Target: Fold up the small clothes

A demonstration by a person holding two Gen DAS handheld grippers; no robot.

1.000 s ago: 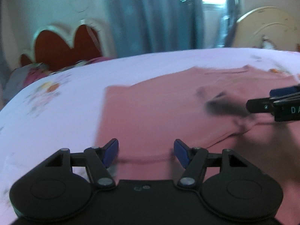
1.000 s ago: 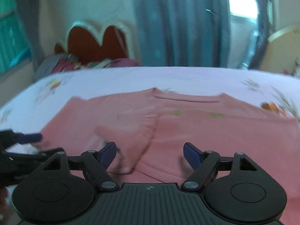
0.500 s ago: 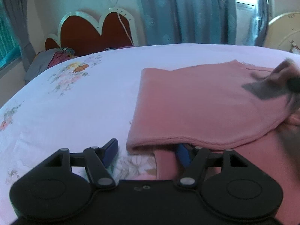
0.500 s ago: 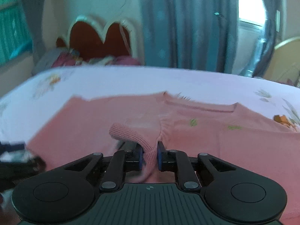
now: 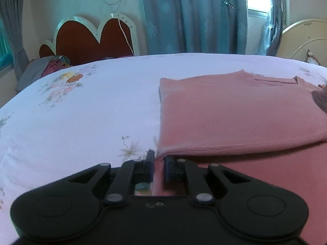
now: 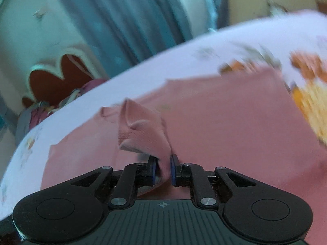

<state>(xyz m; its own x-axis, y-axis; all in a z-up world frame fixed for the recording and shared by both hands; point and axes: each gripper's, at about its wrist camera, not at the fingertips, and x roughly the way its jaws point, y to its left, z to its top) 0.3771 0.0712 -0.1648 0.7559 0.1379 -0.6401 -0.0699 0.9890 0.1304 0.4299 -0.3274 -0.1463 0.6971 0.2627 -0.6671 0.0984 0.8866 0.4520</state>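
A pink knit top (image 5: pixel 235 110) lies on the bed with its left side folded over. In the left wrist view my left gripper (image 5: pixel 159 167) is shut on the near left corner of the top, a strip of pink fabric pinched between its blue pads. In the right wrist view my right gripper (image 6: pixel 162 171) is shut on the ribbed sleeve (image 6: pixel 143 130), which stands up bunched above the body of the top (image 6: pixel 224 122). This view is tilted and blurred.
A white floral bedsheet (image 5: pixel 81 112) covers the bed. A red scalloped headboard (image 5: pixel 87 38) and a pile of clothes (image 5: pixel 51 65) sit at the back left. Blue curtains (image 5: pixel 194 16) hang behind, and a cream round frame (image 5: pixel 302 38) stands at the right.
My left gripper's jaws closed onto the top's near corner. My right gripper shut on the sleeve, then swung sideways with it and rolled, so its view tilted.
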